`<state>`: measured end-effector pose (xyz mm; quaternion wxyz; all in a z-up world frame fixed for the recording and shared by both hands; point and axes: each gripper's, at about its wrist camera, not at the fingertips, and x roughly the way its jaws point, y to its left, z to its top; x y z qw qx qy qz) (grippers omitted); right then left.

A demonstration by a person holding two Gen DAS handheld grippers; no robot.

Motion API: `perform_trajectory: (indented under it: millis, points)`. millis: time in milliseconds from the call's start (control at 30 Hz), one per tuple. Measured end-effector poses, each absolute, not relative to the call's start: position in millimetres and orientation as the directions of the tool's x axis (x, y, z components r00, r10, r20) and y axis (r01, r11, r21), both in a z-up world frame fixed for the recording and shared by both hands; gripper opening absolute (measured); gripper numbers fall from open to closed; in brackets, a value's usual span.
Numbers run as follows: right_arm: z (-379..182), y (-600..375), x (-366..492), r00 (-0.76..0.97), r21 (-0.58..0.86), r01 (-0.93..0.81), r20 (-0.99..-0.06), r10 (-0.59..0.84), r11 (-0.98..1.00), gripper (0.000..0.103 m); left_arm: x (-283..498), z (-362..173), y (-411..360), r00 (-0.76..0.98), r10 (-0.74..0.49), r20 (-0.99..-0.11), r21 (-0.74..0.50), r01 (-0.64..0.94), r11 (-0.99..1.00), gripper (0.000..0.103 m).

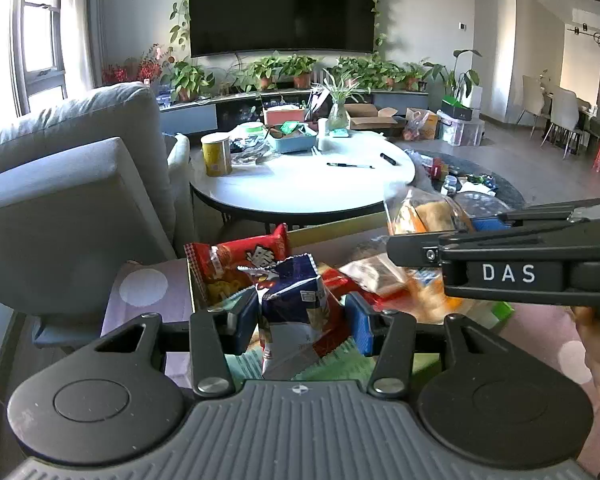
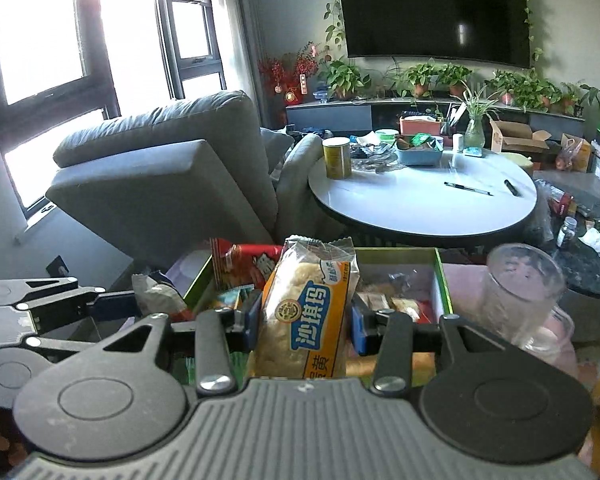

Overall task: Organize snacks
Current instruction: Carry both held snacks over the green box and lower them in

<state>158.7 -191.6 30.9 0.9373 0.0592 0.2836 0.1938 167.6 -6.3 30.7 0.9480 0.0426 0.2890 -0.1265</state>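
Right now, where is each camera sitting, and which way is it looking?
Left wrist view: rides on the left hand-held gripper, looking forward over the snack box toward the round table and TV; its blue pads pinch a dark blue snack bag, and the right hand-held gripper crosses the picture's right.
Right wrist view: rides on the right hand-held gripper, facing the same way; it squeezes an orange bread packet, left hand-held gripper at the picture's left.
Both show the box, table, grey sofa and TV.

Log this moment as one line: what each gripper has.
left gripper: shut on blue snack packet | right gripper: shut on orange bread packet | both above snack box
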Motion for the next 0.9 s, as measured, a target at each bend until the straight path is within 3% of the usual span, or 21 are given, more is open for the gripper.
perform_trajectory:
  millis: [733, 900]
  points:
    - [4.8, -164.3, 212.1, 0.712, 0.240, -0.334, -0.569, 0.411, 0.912, 0.086, 230.8, -6.7, 6.0, 0.755, -0.209, -0.622, -0.013, 0.257, 0.966, 0.045]
    - [-2.5, -163.7, 216.6, 0.681, 0.265, -0.340, -0.592, 0.431, 0.902, 0.086, 234.6, -16.0, 4.8, 0.742, -0.206, -0.637, -0.019, 0.253, 0.967, 0.049]
